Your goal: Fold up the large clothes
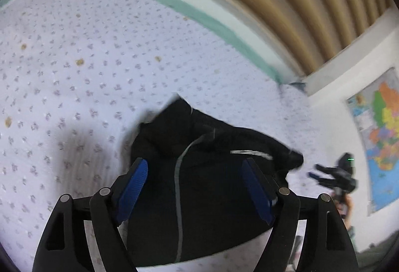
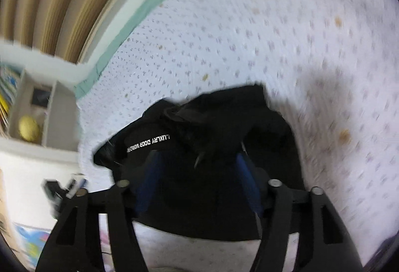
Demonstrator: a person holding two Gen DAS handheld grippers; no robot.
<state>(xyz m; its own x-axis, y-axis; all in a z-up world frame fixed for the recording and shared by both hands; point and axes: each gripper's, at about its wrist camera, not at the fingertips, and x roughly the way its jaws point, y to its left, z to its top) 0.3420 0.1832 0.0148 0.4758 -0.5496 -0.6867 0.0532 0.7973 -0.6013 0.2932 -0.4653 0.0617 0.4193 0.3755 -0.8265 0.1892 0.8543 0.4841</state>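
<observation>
both views are blurred. the black garment (image 1: 199, 172) lies bunched on the dotted white bedspread (image 1: 74, 72), its near edge hidden behind the fingers. the left gripper (image 1: 194, 170) tilts down over it, blue pads (image 1: 133, 187) spread wide, clamping nothing. in the right wrist view the right gripper (image 2: 198, 162) also angles down, fingers apart; its pads are smeared against the dark cloth.

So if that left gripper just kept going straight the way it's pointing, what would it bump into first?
Most likely the black garment lying bunched on the patterned bedspread. The left gripper is open, its blue pads framing the cloth without pinching it. How far above it hangs is unclear.
</observation>
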